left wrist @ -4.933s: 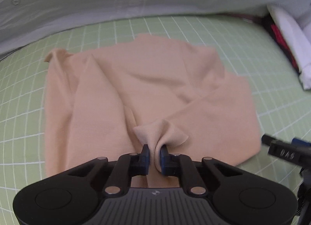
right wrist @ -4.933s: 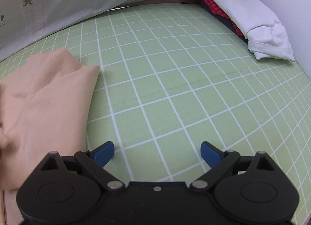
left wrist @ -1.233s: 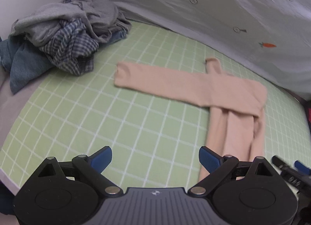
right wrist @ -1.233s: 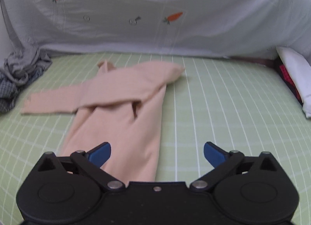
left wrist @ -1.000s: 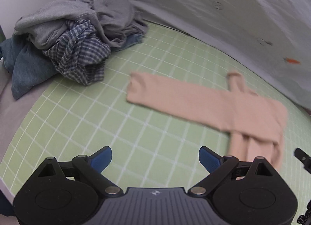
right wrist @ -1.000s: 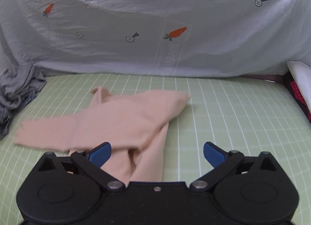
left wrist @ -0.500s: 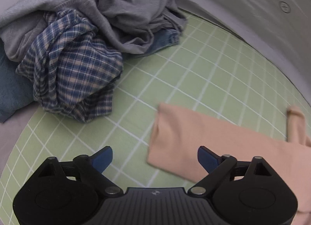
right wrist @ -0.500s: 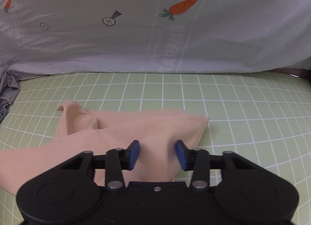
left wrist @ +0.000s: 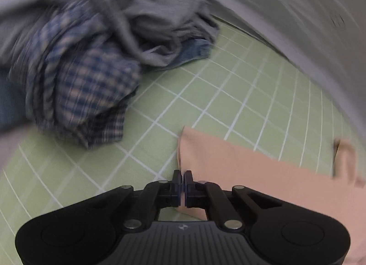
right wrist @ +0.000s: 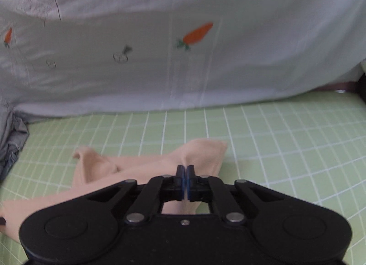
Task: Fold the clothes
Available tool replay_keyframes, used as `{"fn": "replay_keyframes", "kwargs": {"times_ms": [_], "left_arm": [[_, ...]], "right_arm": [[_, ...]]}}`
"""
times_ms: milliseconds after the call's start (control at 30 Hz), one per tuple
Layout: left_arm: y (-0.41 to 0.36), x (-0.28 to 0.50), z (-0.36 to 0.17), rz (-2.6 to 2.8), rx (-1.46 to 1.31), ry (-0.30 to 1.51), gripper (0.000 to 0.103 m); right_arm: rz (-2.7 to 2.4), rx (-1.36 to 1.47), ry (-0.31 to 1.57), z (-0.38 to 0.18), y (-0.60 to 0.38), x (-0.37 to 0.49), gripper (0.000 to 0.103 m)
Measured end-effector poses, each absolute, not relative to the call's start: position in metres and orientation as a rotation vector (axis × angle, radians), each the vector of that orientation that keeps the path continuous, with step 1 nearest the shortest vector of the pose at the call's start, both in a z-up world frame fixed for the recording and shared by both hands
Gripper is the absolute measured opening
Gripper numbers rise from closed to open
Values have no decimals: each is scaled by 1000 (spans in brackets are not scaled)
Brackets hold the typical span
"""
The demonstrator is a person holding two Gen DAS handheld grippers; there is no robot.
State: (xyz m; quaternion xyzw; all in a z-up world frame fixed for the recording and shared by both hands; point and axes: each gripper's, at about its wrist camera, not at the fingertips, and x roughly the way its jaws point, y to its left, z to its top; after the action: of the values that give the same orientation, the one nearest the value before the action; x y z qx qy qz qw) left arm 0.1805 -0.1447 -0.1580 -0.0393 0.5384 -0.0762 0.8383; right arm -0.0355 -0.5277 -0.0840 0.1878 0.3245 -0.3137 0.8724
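A peach long-sleeved garment lies on the green grid mat. In the left wrist view its sleeve runs to the left, and my left gripper is shut on the sleeve's cuff end. In the right wrist view the garment lies folded across itself, and my right gripper is shut on a raised pinch of its fabric near the far right corner.
A pile of unfolded clothes, grey, blue plaid and denim, sits at the mat's left end. A white sheet with carrot prints hangs along the far edge. Bare mat lies right of the garment.
Both grippers moved down to the garment and closed. The left went from open above the sleeve end to shut on the cuff. The right went from half closed to shut on the fabric.
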Motion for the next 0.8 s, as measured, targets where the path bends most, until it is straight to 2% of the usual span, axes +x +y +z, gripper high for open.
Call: {"fn": "replay_keyframes", "kwargs": {"times_ms": [167, 267, 533, 633, 700, 733, 767, 800], "left_arm": [[-130, 164, -107, -159, -62, 970, 3], [-114, 159, -82, -133, -63, 884, 3], [-108, 174, -126, -92, -129, 1009, 3], [-110, 173, -133, -92, -119, 1031, 4], [-109, 172, -136, -94, -103, 1037, 9], [-108, 173, -136, -89, -100, 1040, 9], [-107, 173, -136, -81, -96, 1044, 19], [-106, 172, -134, -77, -90, 1048, 26]], "right_arm": [[-622, 388, 597, -62, -520, -34, 1], [-595, 374, 615, -71, -516, -22, 1], [-559, 349, 742, -118, -517, 17, 3], [-588, 361, 765, -120, -523, 14, 21], [-621, 342, 742, -109, -518, 3, 42], [-647, 324, 735, -103, -514, -3, 62], [-671, 305, 730, -98, -510, -9, 74], [-688, 281, 728, -93, -504, -15, 77]]}}
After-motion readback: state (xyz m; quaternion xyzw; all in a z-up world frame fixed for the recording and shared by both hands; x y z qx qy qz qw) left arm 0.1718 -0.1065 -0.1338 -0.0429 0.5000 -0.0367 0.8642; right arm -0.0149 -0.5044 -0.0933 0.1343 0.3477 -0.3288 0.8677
